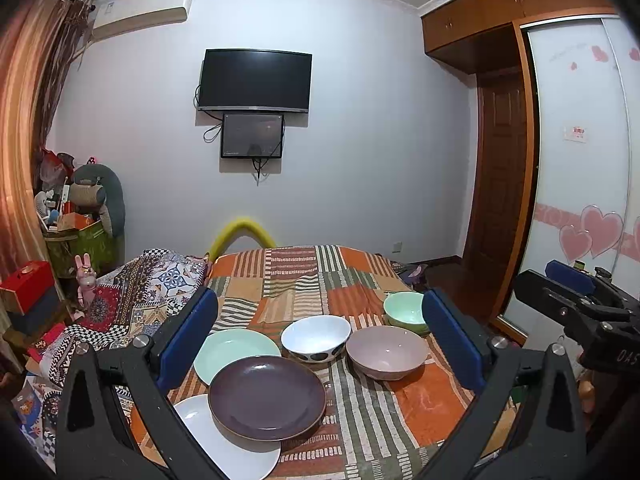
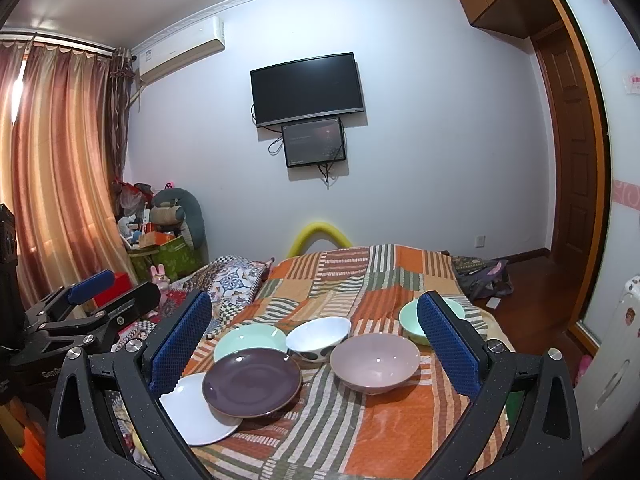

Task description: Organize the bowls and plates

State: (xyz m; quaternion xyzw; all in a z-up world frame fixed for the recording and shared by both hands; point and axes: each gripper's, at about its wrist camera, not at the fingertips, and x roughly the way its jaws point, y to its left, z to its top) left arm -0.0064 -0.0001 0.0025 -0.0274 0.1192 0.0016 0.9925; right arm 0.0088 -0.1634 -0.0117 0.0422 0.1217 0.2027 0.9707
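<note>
Hovering: left gripper (image 1: 320,336) and right gripper (image 2: 316,340), both spread wide, holding nothing, above the bedspread (image 1: 360,280).
Plates: purple plate (image 1: 267,397) overlapping white plate (image 1: 240,452) and green plate (image 1: 236,350).
Bowls: white bowl (image 1: 316,338), pink bowl (image 1: 387,352), green bowl (image 1: 404,312), all showing nothing inside.

We see the purple plate (image 1: 267,398) covering part of the white plate (image 1: 236,452). A pad (image 2: 450,346) hides part of the green bowl (image 2: 412,322).
</note>
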